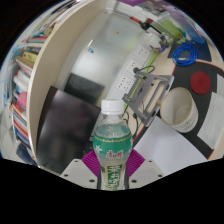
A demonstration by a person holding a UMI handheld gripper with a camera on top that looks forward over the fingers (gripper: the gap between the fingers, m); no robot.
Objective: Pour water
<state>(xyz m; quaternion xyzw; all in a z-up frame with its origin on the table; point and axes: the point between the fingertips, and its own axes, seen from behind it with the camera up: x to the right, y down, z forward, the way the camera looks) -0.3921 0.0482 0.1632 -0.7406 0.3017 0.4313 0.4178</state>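
While the jaws clamp the water bottle [112, 140] by its green label, it stands upright between the pink pads [93, 160], cap seemingly on. The white bowl [181, 107] sits beyond on the desk [95, 60]. No tilt, so pouring not begun.

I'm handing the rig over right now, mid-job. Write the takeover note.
Gripper: shut on the water bottle, held upright, white cap apparently still on.
Ahead of the bottle and off to one side, a white cup stands on the table, beside a metal stand.
Done: bottle picked up.
Left: bring the bottle over the cup, probably uncap it, then tip to pour.
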